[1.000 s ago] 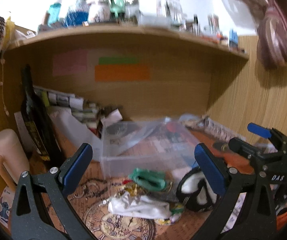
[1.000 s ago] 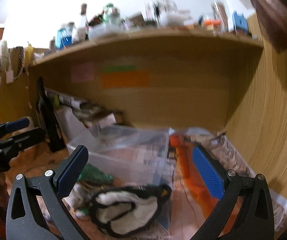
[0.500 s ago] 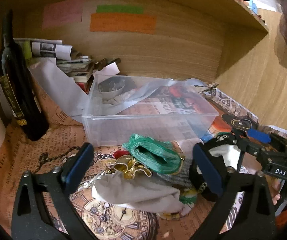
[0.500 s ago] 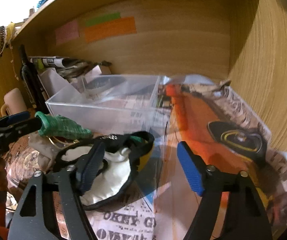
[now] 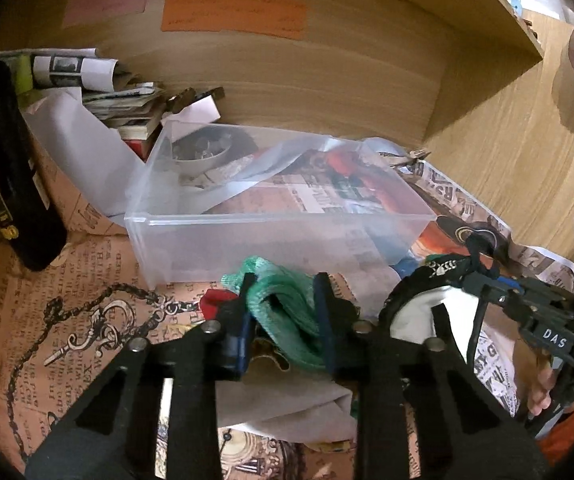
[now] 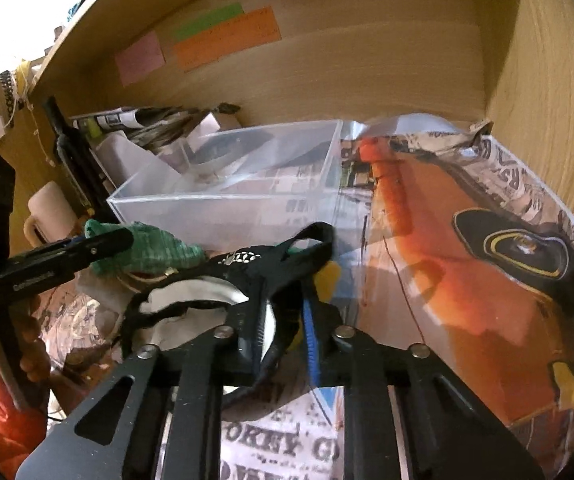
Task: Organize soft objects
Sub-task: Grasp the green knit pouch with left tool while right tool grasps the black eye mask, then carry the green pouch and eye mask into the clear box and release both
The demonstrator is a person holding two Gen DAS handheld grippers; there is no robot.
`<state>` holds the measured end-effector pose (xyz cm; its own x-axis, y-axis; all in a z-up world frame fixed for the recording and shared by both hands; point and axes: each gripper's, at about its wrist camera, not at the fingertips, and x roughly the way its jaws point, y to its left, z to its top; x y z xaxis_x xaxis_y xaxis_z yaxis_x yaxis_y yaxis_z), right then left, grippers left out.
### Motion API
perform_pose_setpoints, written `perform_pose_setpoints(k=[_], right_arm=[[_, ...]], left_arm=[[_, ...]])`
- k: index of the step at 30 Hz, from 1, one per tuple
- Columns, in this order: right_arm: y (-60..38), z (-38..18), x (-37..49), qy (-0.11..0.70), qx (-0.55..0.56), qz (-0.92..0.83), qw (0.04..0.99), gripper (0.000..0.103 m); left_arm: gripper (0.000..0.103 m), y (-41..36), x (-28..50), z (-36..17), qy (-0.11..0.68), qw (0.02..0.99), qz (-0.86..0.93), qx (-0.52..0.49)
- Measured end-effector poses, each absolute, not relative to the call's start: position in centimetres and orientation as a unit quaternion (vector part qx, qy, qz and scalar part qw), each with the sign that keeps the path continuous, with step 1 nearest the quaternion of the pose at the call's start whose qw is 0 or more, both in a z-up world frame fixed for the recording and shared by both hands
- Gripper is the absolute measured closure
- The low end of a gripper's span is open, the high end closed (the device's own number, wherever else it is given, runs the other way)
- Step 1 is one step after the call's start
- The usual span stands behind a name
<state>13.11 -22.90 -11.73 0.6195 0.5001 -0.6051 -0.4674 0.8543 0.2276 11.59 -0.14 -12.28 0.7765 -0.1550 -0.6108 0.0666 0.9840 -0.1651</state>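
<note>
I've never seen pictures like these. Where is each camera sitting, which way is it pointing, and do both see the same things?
Left wrist: sits on the left gripper, looking along its fingers, closed on the green knitted cloth; the right gripper shows at right.
Right wrist: sits on the right gripper, looking along fingers pinching the black-edged white pouch; the left gripper and fingers of the person's hand show at left.
Both see the clear plastic box and the cloth.

Crumpled green knit cloth (image 5: 283, 312) lies beside a black-rimmed white pouch (image 6: 191, 300), possibly a mask, before the clear bin (image 5: 271, 240).
</note>
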Motion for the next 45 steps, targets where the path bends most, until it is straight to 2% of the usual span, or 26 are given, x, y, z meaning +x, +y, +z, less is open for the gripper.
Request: perform_pose_setpoints(k=[7, 26, 37, 45], right_arm=[[-22.5, -9.2, 12.5, 0.296, 0.027, 0.288, 0.91, 0.092], [-19.4, -1.9, 14.6, 0.181, 0.012, 0.316, 0.931, 0.092], [-18.0, -0.9, 18.7, 0.175, 0.018, 0.299, 0.938, 0.092], [-16.4, -2.9, 21.9, 0.216, 0.012, 0.286, 0.934, 0.092]], left_arm=[[0.088, -0.1, 11.3, -10.8, 0.311, 0.945, -0.072, -0.069], [0.09, 2.3, 12.4, -4.0, 0.234, 0.966, -0.085, -0.077], [0.091, 4.3, 15.2, -0.3, 0.197, 0.976, -0.057, -0.079], [0.091, 4.8, 19.1, -2.1, 0.213, 0.974, -0.019, -0.069]])
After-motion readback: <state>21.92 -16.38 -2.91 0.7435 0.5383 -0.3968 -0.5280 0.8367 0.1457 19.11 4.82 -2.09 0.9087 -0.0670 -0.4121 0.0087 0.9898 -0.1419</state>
